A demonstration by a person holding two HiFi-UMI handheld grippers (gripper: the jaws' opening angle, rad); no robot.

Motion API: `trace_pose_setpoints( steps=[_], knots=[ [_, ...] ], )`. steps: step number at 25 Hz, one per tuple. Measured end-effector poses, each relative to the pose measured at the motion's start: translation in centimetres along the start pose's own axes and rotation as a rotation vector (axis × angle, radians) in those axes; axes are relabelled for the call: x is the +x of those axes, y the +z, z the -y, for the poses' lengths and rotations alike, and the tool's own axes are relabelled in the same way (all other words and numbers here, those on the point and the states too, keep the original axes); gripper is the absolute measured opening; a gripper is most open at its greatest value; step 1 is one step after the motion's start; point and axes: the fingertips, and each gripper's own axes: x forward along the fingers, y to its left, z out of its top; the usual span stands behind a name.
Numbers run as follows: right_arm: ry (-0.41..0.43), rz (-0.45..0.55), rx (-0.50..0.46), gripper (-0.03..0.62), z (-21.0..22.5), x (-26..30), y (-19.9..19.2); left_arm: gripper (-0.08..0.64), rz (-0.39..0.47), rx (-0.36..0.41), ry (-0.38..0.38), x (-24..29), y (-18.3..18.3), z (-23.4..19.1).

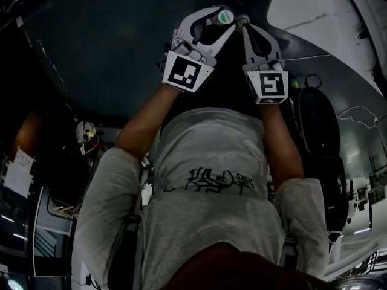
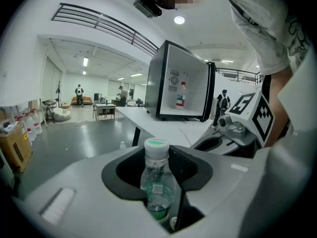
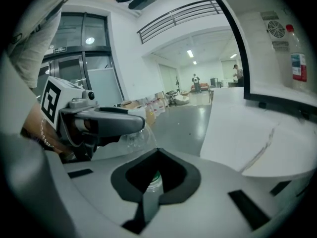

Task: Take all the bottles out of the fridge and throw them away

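Well ahead of the left gripper (image 1: 216, 24), past its jaws and slightly to their right: a small black fridge (image 2: 171, 78), white inside, door swung open, up on a white table (image 2: 158, 125). Same fridge ahead and off to the right of the right gripper (image 1: 245, 24), with the table's near edge closer in on that side. Both grippers held out side by side in front of the person's grey shirt (image 1: 211, 162), tips close together. Left gripper spread fairly wide and clamped on a clear bottle (image 2: 157, 185): upright between the pads, white cap with green top just above the jaw tips, green label lower down, beneath the jaws. Seen from the right gripper, just to its left, the same clear body bulging below the left gripper's finger. Right gripper closed all the way, holding nothing; through the dark opening between its jaws, a clear-and-green bottle part (image 3: 153, 182) somewhere beyond them, same bottle or another not possible to tell. Inside the fridge, far from either gripper, one red-labelled bottle (image 2: 181, 94) upright on the compartment floor.
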Motion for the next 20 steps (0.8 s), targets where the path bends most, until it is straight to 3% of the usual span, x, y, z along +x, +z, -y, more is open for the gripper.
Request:
trace_pose_setpoints(
  steps=[5,10,20],
  knots=[
    [0.0,-0.016,-0.002,0.009,0.7,1.8,-1.5,0.15,-0.032,-0.018,0.0,1.1,-2.4,-0.5],
    [0.0,-0.042,0.0,0.009,1.6,3.3,-3.8,0.15,-0.057,0.028,-0.026,2.3,-5.0,-0.6],
    [-0.005,-0.091,-0.018,0.009,3.5,5.3,-8.1,0.15,-0.091,0.006,-0.026,4.7,-9.2,-0.9]
  ],
)
